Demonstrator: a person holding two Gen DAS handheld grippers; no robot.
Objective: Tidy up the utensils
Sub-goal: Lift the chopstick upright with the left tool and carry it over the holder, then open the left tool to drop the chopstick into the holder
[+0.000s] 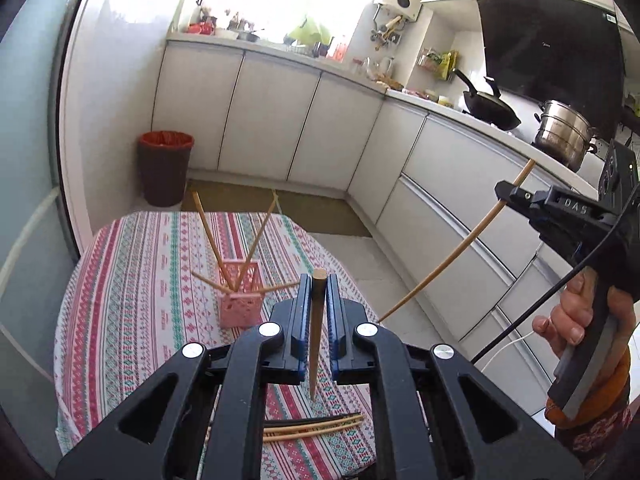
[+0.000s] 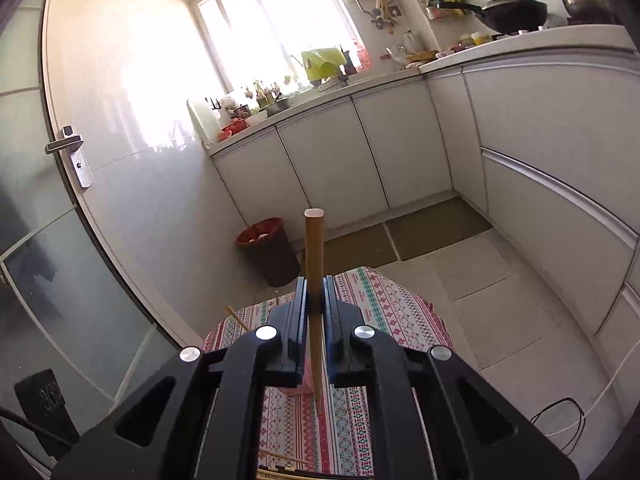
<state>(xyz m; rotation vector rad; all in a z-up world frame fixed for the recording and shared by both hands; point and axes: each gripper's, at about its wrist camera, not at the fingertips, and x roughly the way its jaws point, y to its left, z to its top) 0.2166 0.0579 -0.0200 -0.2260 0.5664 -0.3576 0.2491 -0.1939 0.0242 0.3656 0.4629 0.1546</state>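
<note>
Chopstick point(image 1: 316, 332) stands upright in left gripper point(image 1: 319, 280).

The right gripper point(image 2: 315, 300) has its fingers point(image 2: 298, 320) closed on a wooden chopstick point(image 2: 314, 248), which stands nearly upright above the bench point(image 2: 384, 300) with its patterned cloth. A red-lined bin point(image 2: 270, 250) sits on the floor beyond.

A bench point(image 1: 132, 264) draped in a striped, patterned cloth carries the things. A pink slotted holder point(image 1: 239, 300) stands on it, beyond and left of the left fingers, with chopsticks leaning out of it. Below those fingers, at the near edge, loose chopsticks point(image 1: 316, 426) lie flat on the cloth, side by side.
</note>
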